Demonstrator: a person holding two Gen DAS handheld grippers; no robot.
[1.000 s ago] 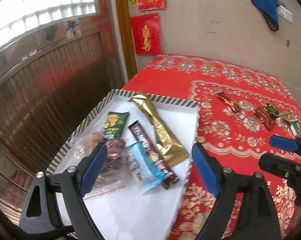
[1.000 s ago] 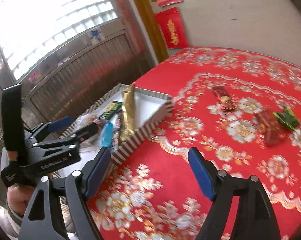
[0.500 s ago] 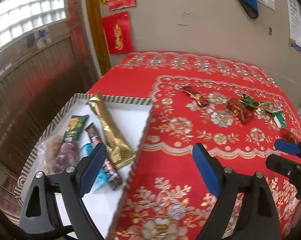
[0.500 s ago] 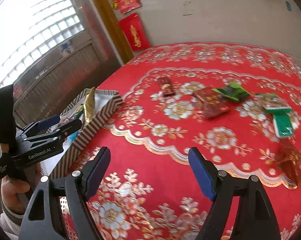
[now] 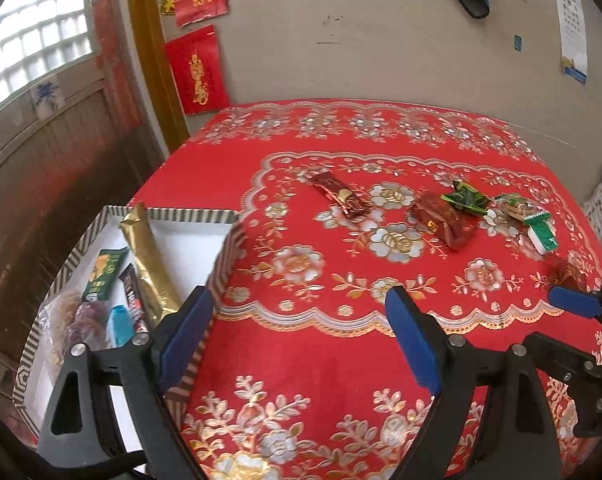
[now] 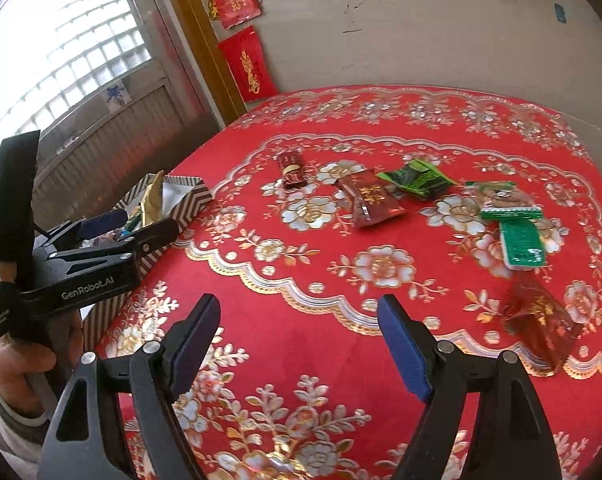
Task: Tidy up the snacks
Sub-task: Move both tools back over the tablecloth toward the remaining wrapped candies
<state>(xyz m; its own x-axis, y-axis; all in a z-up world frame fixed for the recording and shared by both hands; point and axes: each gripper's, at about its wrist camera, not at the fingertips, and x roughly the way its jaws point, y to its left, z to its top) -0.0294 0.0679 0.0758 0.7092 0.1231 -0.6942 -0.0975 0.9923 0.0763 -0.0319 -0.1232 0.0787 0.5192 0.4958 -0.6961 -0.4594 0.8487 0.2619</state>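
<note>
Both hand-held grippers are ours to report first: the left hand-held gripper (image 5: 297, 336) hangs with its jaws wide apart and nothing between them, and the right hand-held gripper (image 6: 299, 340) is just as open and just as empty. Below them we see the bench (image 5: 301, 344) under a red flowered cloth, and at its left edge the striped box (image 5: 189, 214), where several snacks already lie: a long gold pouch (image 5: 149, 264), a green packet (image 5: 103, 272) and a dark bar (image 5: 135, 300) among them. We judge the task partly done. Still loose on the cloth, well apart from the box, are a large red packet (image 6: 371, 200), a translucent red packet (image 6: 541, 320) nearest the right hand-held gripper, a green sachet (image 6: 521, 242), a crumpled green wrapper (image 6: 415, 178) and a small dark red bar (image 6: 291, 168). Neither tool touches any of them yet.
</note>
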